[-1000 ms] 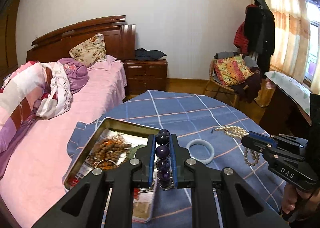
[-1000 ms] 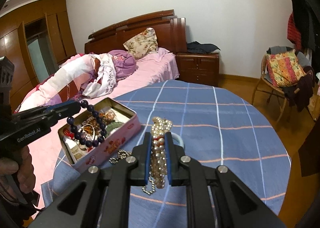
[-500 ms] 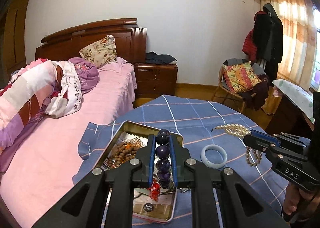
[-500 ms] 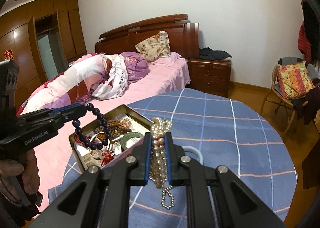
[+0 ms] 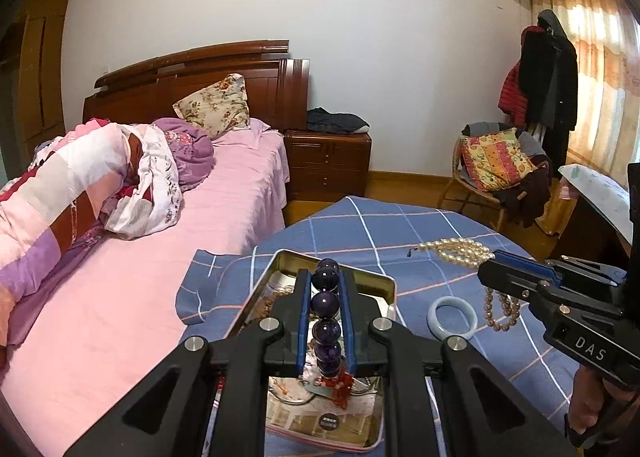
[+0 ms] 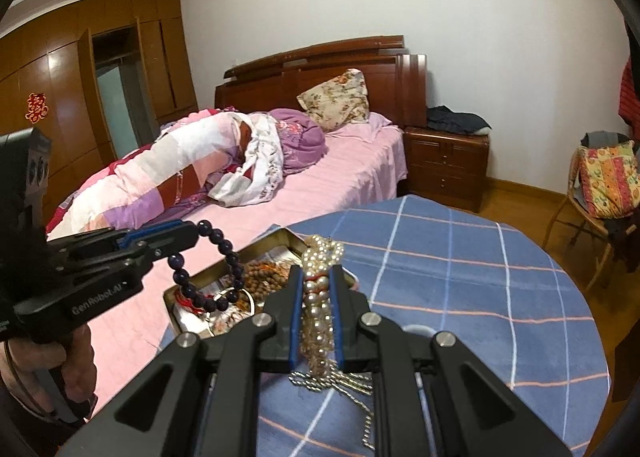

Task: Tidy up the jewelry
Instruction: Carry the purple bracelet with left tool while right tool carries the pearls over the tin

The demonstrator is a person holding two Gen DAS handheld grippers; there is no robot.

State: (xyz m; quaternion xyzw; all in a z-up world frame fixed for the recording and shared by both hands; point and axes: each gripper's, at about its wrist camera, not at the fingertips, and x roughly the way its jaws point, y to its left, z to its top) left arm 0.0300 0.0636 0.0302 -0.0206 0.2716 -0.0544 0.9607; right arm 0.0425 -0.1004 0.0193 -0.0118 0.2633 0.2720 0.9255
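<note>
My left gripper is shut on a dark purple bead bracelet, held above the open metal tin; it also shows in the right wrist view, with the bracelet hanging from it. The tin holds brown beads and other jewelry. My right gripper is shut on a pearl necklace, held above the table beside the tin; it shows in the left wrist view with the pearls draped over it. A pale jade bangle lies on the blue checked tablecloth.
The round table stands beside a bed with a pink sheet. A wooden nightstand is behind it. A chair with a cushion stands at the right. The tin sits near the table's left edge.
Both grippers have risen and shifted toward the tin, each still holding its jewelry. The purple bracelet now hangs over the tin. The pearl necklace is lifted off the cloth.
</note>
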